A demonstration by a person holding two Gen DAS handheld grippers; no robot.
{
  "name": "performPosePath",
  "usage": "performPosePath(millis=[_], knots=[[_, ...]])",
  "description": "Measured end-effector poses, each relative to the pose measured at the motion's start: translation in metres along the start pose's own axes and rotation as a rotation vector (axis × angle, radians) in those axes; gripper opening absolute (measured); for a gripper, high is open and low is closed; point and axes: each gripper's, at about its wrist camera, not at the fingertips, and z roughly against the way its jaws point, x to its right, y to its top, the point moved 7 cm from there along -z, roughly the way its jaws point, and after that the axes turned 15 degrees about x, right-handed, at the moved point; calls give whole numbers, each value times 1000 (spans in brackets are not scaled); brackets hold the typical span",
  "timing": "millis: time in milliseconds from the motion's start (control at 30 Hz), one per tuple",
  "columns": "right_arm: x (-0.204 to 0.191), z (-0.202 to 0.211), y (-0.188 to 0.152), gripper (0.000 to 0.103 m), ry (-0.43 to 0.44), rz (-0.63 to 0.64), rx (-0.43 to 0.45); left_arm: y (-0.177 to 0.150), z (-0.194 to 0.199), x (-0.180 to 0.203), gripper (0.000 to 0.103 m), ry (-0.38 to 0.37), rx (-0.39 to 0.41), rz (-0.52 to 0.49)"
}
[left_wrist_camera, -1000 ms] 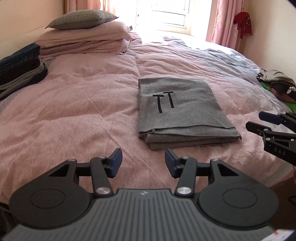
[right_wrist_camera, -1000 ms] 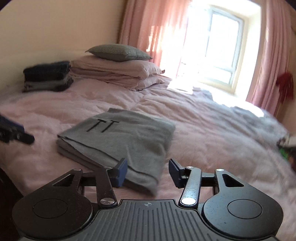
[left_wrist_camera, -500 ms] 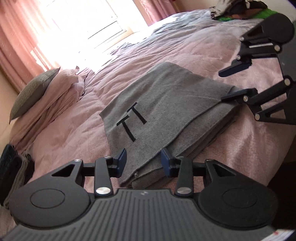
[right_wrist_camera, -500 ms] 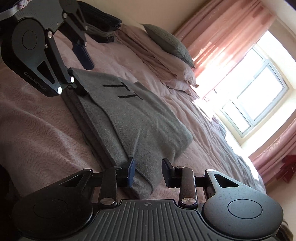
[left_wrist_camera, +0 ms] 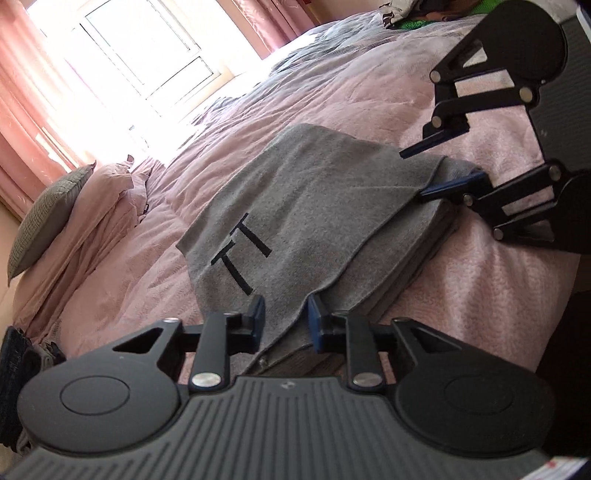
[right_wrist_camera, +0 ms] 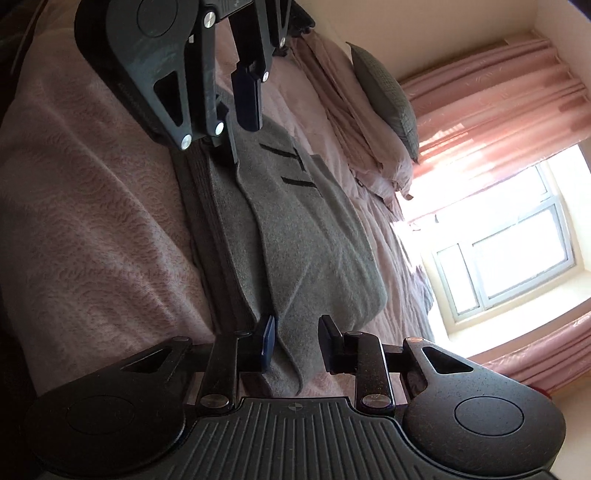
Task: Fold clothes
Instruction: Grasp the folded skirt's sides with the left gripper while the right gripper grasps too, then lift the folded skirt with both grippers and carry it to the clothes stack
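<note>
Room: sunlit bedroom, pink bed [left_wrist_camera: 369, 85], pillows far left.
Garment: grey folded garment [left_wrist_camera: 314, 206] lying mid-bed, near edge toward us.
Left gripper [left_wrist_camera: 286, 319]: jaws just closing astride its near-left corner, not yet pinching.
Right gripper [right_wrist_camera: 295, 341]: jaws just closing astride the near-right corner.
Risk: catching only the top layer could undo the fold.

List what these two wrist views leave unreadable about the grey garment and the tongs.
- Garment type: folded, both views show only layers.
- Left tongs pad contact: cloth between the pads hides it, left view.
- Clothes pile: cut by the top edge, left view.
- Dark stack: cut by the left edge, left view.
</note>
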Motion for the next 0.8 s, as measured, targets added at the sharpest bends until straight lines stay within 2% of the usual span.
performPosePath(millis=[33, 133, 200, 267, 367, 467, 567, 600, 633, 667, 700, 733, 767, 800], knots=[[-1, -3, -2, 0, 11, -4, 4, 0, 0, 2, 4, -12, 1, 14], [6, 1, -1, 0, 12, -52, 40, 1, 3, 4, 0, -2, 11, 15], [17, 12, -2, 0, -15, -78, 66, 2, 9, -1, 0, -20, 23, 87], [25, 22, -5, 0, -2, -91, 72, 3, 17, -4, 0, -57, 39, 167], [17, 17, -13, 0, 73, -108, 56, -4, 16, -1, 0, -71, 27, 190], [18, 8, -11, 0, 98, -128, 27, -3, 16, -6, 2, -70, 10, 223], [41, 10, -11, 1, 132, -270, -16, -1, 28, -26, 7, -76, -1, 320], [58, 9, -14, 4, 146, -381, -26, -1, 31, -37, 7, -72, 4, 367], [74, 11, -18, 18, 156, -503, -31, -1, 34, -49, 8, -66, 10, 431], [87, 12, -23, 44, 166, -619, -28, -3, 35, -62, 11, -57, 14, 495], [107, 12, -31, 57, 162, -788, -20, -5, 34, -77, 16, -37, 18, 590], [122, 11, -40, 71, 145, -931, -12, -9, 30, -93, 29, -16, 16, 695], [134, 9, -48, 71, 136, -1065, 8, -14, 24, -105, 34, -12, 7, 779], [144, 6, -56, 71, 136, -1203, 24, -21, 15, -115, 35, -30, -2, 882]])
